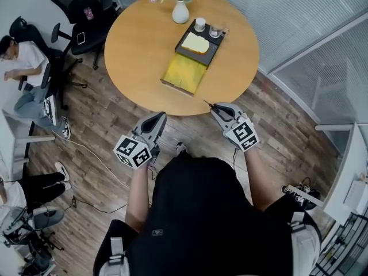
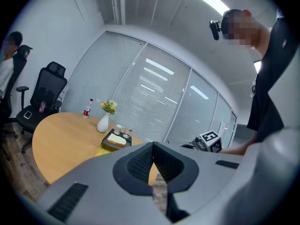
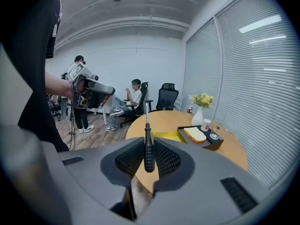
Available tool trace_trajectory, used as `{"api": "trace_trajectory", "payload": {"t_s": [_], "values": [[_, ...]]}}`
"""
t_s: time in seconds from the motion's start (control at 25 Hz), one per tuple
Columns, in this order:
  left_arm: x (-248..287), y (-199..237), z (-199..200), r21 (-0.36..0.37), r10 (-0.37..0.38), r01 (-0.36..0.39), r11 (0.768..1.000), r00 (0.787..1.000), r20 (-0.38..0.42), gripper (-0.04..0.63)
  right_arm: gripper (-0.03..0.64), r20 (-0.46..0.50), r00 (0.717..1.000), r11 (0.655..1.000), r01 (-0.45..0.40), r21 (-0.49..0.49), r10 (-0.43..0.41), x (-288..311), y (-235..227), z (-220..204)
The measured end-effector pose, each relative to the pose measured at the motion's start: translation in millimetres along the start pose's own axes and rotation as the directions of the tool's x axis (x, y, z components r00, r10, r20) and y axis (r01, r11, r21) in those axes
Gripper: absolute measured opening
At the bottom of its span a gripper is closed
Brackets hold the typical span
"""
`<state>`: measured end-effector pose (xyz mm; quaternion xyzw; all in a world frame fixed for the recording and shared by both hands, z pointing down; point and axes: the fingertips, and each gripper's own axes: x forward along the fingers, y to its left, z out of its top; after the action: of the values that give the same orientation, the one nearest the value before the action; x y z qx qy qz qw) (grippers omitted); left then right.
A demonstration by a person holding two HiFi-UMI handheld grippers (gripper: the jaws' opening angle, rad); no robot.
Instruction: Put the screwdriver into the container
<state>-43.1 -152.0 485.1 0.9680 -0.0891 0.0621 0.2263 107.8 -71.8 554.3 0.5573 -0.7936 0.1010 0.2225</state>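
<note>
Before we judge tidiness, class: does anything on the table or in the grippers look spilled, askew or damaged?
Nothing stands out. The vase stands upright on the table, the cups on the tray show no spill, and the right gripper holds the screwdriver straight between its jaws.

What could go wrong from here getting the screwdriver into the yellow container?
1. The right gripper pinches the screwdriver by its handle only, with the shaft sticking out ahead. It may pivot or slip on the way.
2. The yellow container sits right beside the dark tray that carries cups. An overshoot could knock them.
</note>
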Motion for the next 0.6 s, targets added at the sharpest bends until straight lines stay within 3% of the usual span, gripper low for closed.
{"api": "trace_trajectory", "payload": {"t_s": [0.36,0.6], "values": [[6,23,9,0.011,-0.032,0.032,0.999,0.999,-0.015,0.005,0.055,-0.001,1.0,1.0,0.021,0.013,-0.021,23,-4,6],[4,33,11,-0.006,0.018,-0.018,1.0,1.0,-0.003,0.005,0.055,-0.001,1.0,1.0,-0.014,0.007,0.014,37,-13,7]]}}
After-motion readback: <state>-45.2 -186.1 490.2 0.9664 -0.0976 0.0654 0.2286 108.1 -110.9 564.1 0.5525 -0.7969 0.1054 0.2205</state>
